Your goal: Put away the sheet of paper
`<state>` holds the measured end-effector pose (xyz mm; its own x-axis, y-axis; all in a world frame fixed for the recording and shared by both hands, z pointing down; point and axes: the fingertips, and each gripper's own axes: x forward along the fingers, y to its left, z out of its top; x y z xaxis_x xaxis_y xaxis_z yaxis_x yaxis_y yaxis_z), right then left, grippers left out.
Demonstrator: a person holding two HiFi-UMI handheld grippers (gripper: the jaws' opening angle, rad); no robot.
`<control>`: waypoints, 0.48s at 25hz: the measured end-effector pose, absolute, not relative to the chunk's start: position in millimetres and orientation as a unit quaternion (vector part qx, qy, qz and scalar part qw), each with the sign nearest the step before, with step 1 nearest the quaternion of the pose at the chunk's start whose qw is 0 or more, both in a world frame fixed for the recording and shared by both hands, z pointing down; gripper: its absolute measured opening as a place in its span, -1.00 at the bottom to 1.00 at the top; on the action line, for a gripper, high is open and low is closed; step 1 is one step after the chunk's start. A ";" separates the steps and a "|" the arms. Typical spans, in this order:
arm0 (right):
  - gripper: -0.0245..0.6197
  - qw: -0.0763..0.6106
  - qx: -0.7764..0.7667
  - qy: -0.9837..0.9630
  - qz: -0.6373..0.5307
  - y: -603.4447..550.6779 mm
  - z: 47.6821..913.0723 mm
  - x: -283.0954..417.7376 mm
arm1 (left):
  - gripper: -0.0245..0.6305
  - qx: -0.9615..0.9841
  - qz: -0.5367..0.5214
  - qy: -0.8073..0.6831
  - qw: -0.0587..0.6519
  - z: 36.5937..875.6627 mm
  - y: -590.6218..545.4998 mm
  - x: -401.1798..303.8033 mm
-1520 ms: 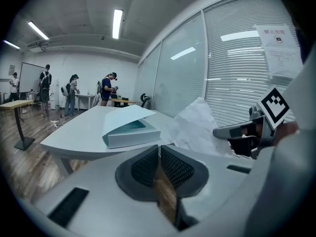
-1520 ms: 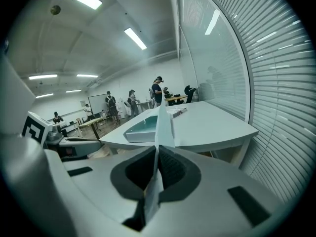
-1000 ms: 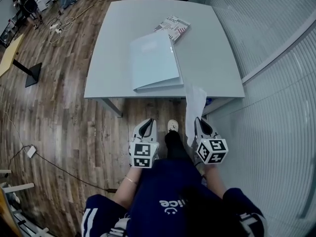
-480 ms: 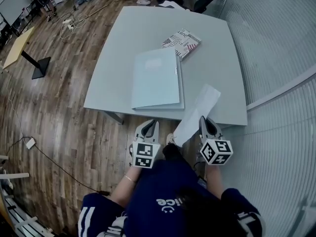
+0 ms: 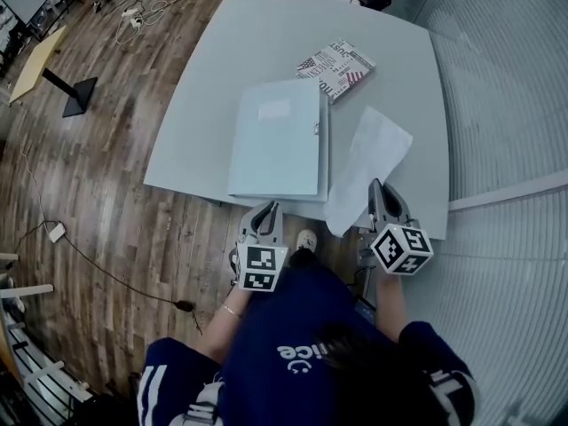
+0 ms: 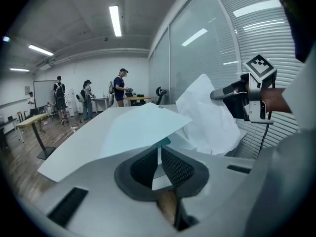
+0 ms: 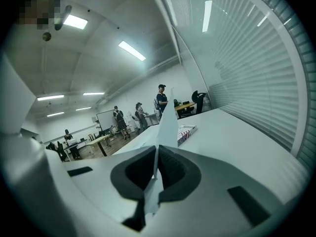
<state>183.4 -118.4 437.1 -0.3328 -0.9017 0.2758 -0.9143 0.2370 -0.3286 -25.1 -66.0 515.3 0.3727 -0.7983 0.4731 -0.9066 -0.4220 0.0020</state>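
My right gripper point(image 5: 377, 188) is shut on the near edge of the white sheet of paper point(image 5: 371, 153). The sheet slants over the table's point(image 5: 204, 87) front right part, just right of a light blue folder point(image 5: 275, 136). Along the right gripper's jaws the paper point(image 7: 167, 122) stands edge-on between the pads point(image 7: 169, 169). My left gripper point(image 5: 271, 209) is at the folder's front edge. Its jaws point(image 6: 159, 154) are shut on the edge of the folder's cover point(image 6: 133, 130), which rises like a flap. The paper point(image 6: 207, 117) and the right gripper point(image 6: 217, 94) show there at the right.
A patterned booklet point(image 5: 335, 66) lies behind the folder. A glass wall with blinds point(image 5: 506, 105) runs close along the table's right side. Wooden floor point(image 5: 89, 193) lies to the left, with a cable and a stand. Several people point(image 6: 118, 85) are far across the room.
The right gripper has carried the paper from below the table's front edge up over the table beside the folder. The left gripper has moved forward to the folder's front edge.
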 end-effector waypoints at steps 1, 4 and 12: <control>-0.90 0.015 0.573 -0.789 0.222 -125.1 438.6 184.0 | -0.89 0.817 0.211 -0.520 0.130 517.4 -68.3 -22.8; -0.90 0.017 0.560 -0.797 0.227 -146.1 442.8 186.2 | -0.72 0.819 0.231 -0.512 0.119 520.6 -77.2 -13.2; -0.90 0.011 0.522 -0.823 0.226 -185.9 440.8 180.1 | -0.33 0.802 0.307 -0.506 0.078 533.3 -85.0 4.1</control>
